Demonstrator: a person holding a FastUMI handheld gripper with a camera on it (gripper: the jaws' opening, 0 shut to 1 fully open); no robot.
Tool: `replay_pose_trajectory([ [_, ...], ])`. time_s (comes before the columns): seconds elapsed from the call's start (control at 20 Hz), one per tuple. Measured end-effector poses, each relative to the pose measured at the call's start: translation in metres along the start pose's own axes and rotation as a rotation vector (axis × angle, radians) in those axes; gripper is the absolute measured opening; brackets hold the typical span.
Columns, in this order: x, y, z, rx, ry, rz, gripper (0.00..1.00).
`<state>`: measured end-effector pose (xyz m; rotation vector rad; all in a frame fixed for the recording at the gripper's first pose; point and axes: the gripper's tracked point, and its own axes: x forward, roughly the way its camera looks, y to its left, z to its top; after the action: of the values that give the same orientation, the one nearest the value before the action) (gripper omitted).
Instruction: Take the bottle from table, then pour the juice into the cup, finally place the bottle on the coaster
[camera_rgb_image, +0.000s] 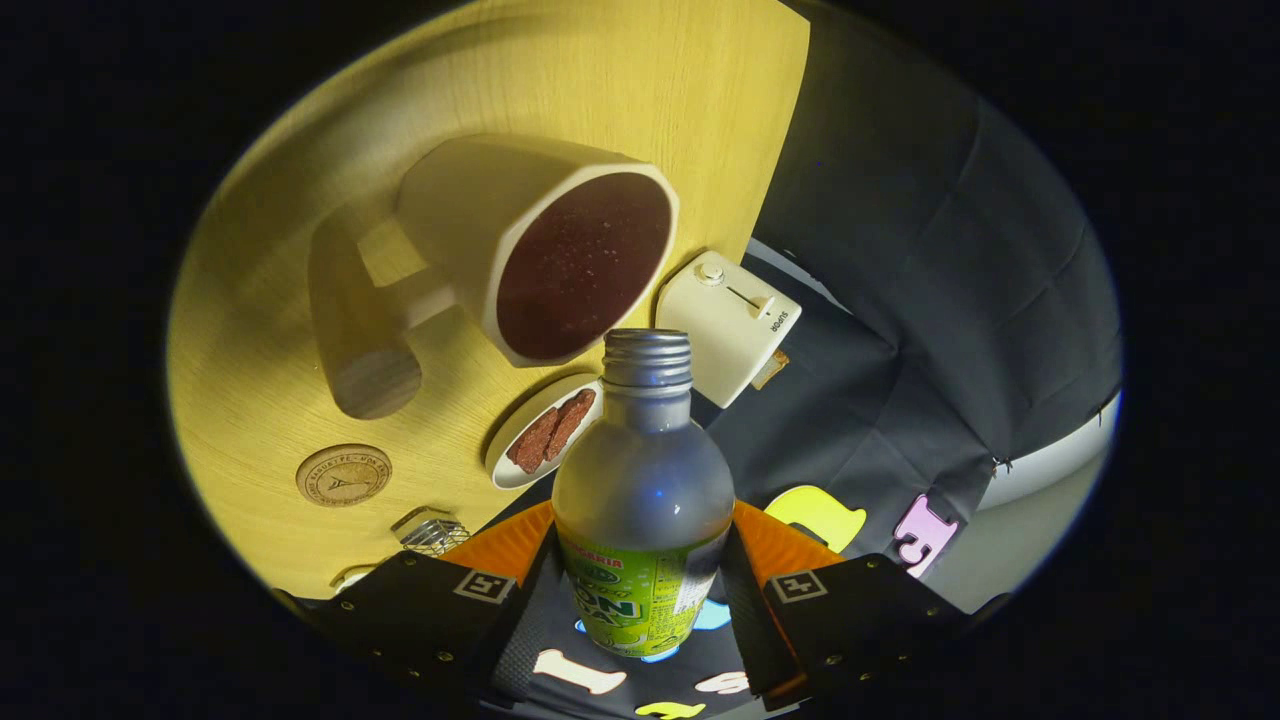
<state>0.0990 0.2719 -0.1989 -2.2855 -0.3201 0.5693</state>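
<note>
The jaws (640, 600) are closed partway onto the lower body of the bottle (643, 490), one finger pressing each side, so the bottle is clamped between them. The bottle's base is cut off below the fingers, and its green label is partly hidden; the printed letters cannot be read in full. The threaded neck is uncapped and points toward the cup (540, 250), which lies just beyond the bottle mouth and holds dark red liquid. The view is tilted, so the wooden surface (300, 300) appears steeply angled. Between bottle and cup sits a small dish (535, 435) with two brown pieces. A white toaster (728, 325) stands beside the cup. The round coaster (343, 475) lies apart, its engraving too small to read.
</note>
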Motion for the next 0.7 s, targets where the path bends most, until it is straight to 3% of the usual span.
replay_pose_trajectory([
  [0.25, 0.0002, -0.0008, 0.0045, 0.084, -0.016, -0.008, 0.78],
  [0.45, 0.0031, 0.0051, 0.0046, 0.215, -0.021, 0.036, 0.77],
  [0.7, 0.0018, 0.0005, 0.0050, 0.359, -0.041, 0.027, 0.78],
])
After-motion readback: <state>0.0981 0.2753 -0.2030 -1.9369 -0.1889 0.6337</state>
